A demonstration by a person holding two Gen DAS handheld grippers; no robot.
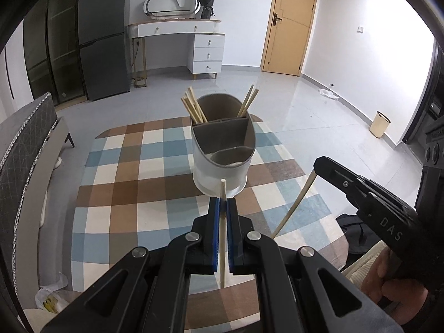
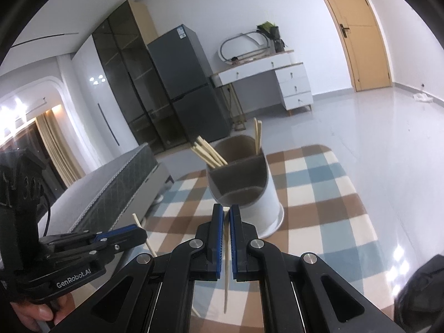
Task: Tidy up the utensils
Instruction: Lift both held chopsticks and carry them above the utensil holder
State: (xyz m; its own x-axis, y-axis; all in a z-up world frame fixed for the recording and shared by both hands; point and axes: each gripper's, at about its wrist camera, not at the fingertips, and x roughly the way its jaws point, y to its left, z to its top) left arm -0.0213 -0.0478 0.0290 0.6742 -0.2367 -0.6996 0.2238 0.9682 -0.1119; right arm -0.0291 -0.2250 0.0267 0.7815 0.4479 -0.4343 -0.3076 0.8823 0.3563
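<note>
Left tool [image 1: 222,204]: black frame, blue pads, closed on one pale wooden chopstick [image 1: 222,238] that runs lengthwise between the pads, tip poking out toward the holder.

Right tool [image 2: 226,215]: same build, closed on a second pale wooden chopstick [image 2: 226,266], held lengthwise between the pads. In the left wrist view this tool [image 1: 316,166] sits at near right, its chopstick [image 1: 294,205] slanting down from the tip.

White oval utensil holder with grey divided interior [image 1: 222,144]: upright on the table, just beyond both tools. Its far compartments hold bundles of pale chopsticks [image 1: 193,108], one leaning left, a smaller one [image 1: 248,102] leaning right. Near compartments show no utensils.

Table with blue, brown and cream checked cloth [image 1: 125,188]: carries the holder.

Beyond: grey refrigerator [image 1: 104,36], white dressing table with drawers [image 1: 194,41], wooden door [image 1: 291,25], cream waste bin [image 1: 379,124] on the floor at right.
</note>
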